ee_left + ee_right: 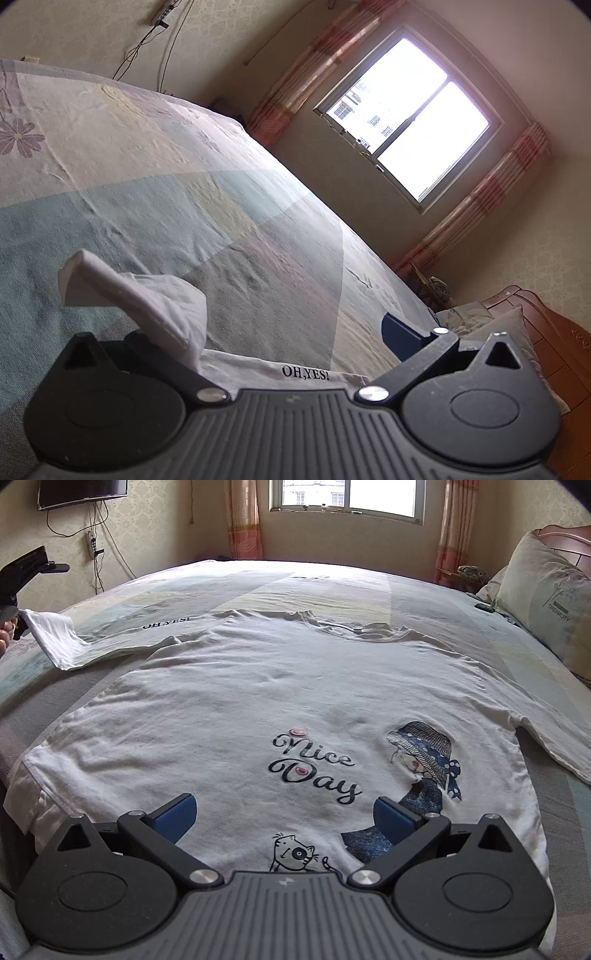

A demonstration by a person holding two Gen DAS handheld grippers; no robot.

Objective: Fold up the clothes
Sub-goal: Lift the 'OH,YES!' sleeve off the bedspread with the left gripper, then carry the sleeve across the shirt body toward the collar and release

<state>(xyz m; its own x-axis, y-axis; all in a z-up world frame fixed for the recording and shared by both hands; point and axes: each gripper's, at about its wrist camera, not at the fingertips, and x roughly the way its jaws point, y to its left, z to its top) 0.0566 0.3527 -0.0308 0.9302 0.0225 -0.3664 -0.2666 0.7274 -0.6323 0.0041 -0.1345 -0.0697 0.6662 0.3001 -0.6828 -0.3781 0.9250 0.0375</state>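
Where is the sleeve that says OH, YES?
In the right wrist view the sleeve stretches out at the far left of the white shirt on the bed, its end lifted by the left claw.

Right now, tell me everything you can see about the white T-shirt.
The white T-shirt looks like thin cotton, lying flat and slightly wrinkled on the bed. It is printed with "Nice Day", a hatted girl and a cat. One sleeve, marked "OH,YES!", is lifted by the left gripper. The right gripper hovers open over the prints.
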